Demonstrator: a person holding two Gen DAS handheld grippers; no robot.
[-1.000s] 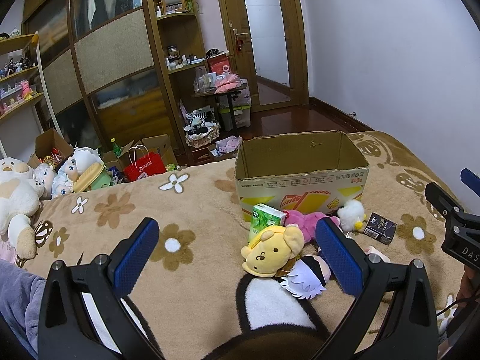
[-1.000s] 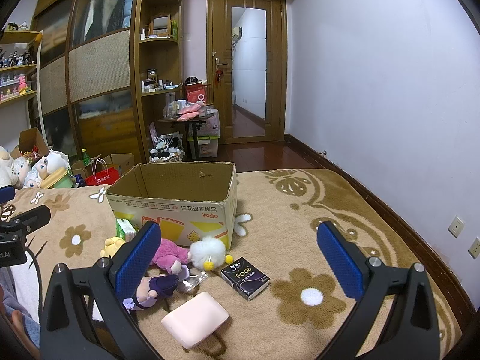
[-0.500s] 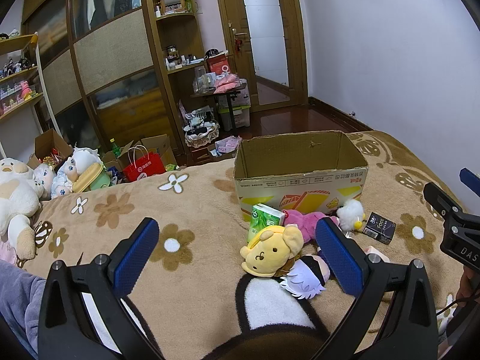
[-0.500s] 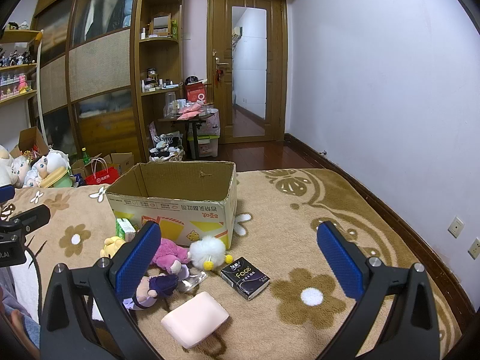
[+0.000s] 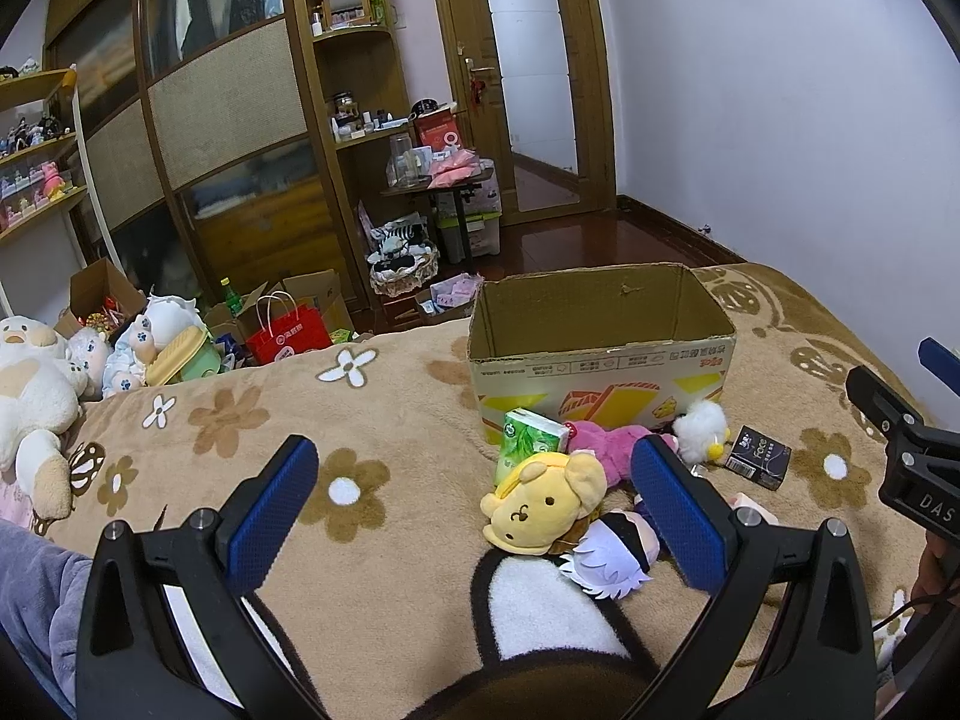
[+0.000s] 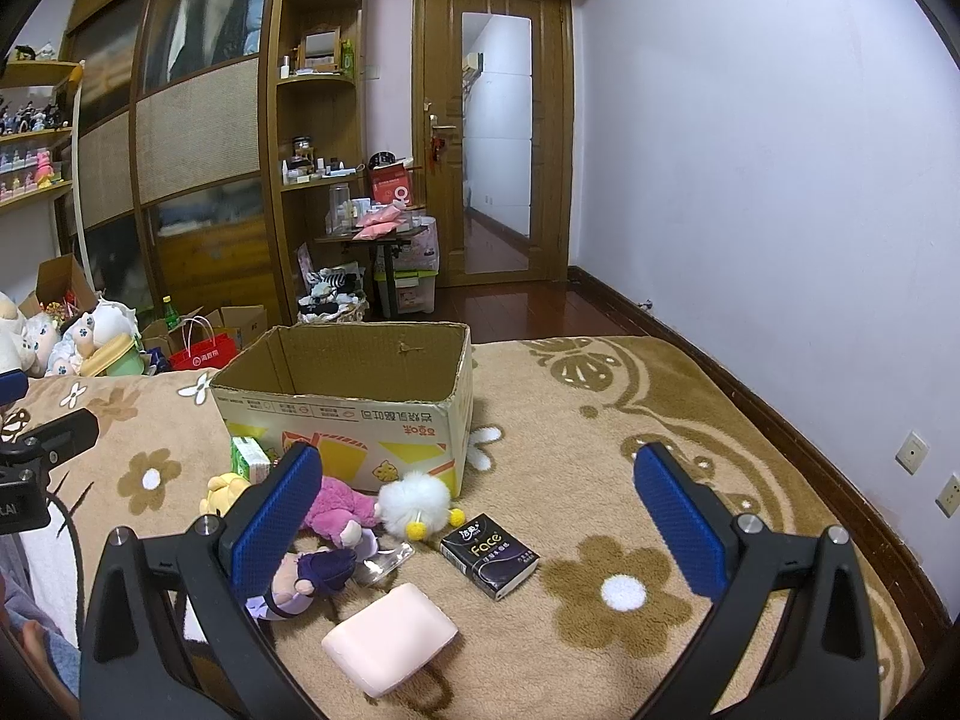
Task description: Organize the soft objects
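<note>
The left tongs (image 5: 474, 495) stand wide open with nothing between the blue pads (image 5: 273, 513), poised above the flowered blanket (image 5: 372, 540) on the bed; just inside their right finger lies the yellow bear plush (image 5: 543, 504), touching a white-haired doll (image 5: 612, 552) that sits partly behind that finger; just ahead of the bear a green tissue pack (image 5: 528, 435) stands tilted against it, and a pink plush (image 5: 606, 438) lies beside the pack; beyond these, straight ahead and slightly right, the open cardboard box (image 5: 600, 372) rests on the blanket, its inside showing only bare card; far to the left of the tongs a heap of large plush animals (image 5: 36, 384) sits at the bed's edge.

The right tongs (image 6: 477, 519) are likewise spread wide and grip nothing; between their fingers, nearer the left one, lies a pale pink pad (image 6: 390, 636), with a black tissue pack (image 6: 489, 555) just ahead of it and apart from it; a white fluffy plush (image 6: 417, 501) lies ahead, touching the pink plush (image 6: 339, 504) that runs behind the left finger; a purple-haired doll (image 6: 312, 573) shows by that finger; the cardboard box (image 6: 348, 414) stands just beyond the fluffy plush.
</note>
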